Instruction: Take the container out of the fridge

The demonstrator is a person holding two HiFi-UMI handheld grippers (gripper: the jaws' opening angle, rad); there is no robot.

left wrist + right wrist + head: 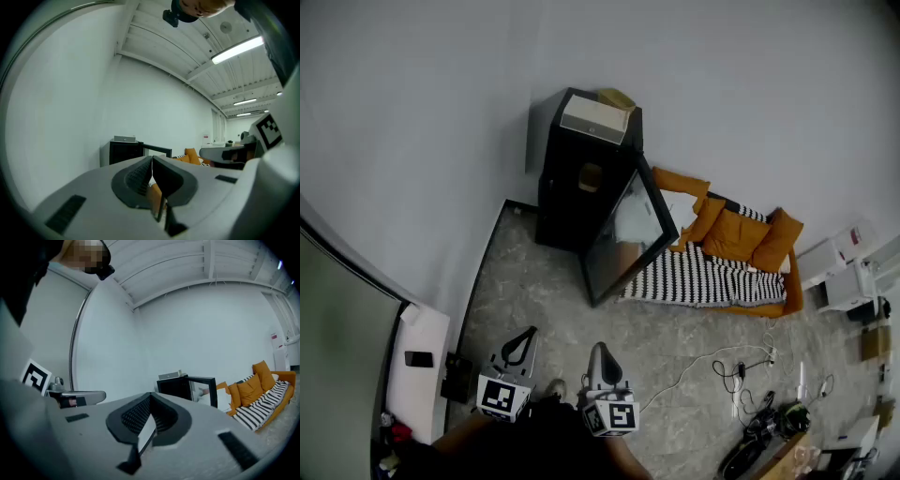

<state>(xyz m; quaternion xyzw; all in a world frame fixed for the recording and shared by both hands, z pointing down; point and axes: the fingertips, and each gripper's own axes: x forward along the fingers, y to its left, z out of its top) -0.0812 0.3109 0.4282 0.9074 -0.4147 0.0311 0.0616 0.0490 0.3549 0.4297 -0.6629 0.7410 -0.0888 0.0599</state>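
Overhead first, from the head view: shows a black fridge [567, 192] against the white wall, its glass door [630, 234] swung wide open, with the container [590, 176] as a small tan shape on a shelf inside. Finds a pale box [596, 116] on the fridge top and an orange sofa [741, 239] with a striped blanket [703, 278] just beside the door. Places the left hand-held gripper [528, 334] and the right hand-held gripper [598, 349] low in frame over the grey stone floor [544, 291], well apart from the fridge. Next, the left gripper view: shows that gripper's jaws clenched tip to tip, nothing between them, the fridge far beyond. Last, the right gripper view: likewise clenched and empty, facing the open fridge and the sofa across the room.
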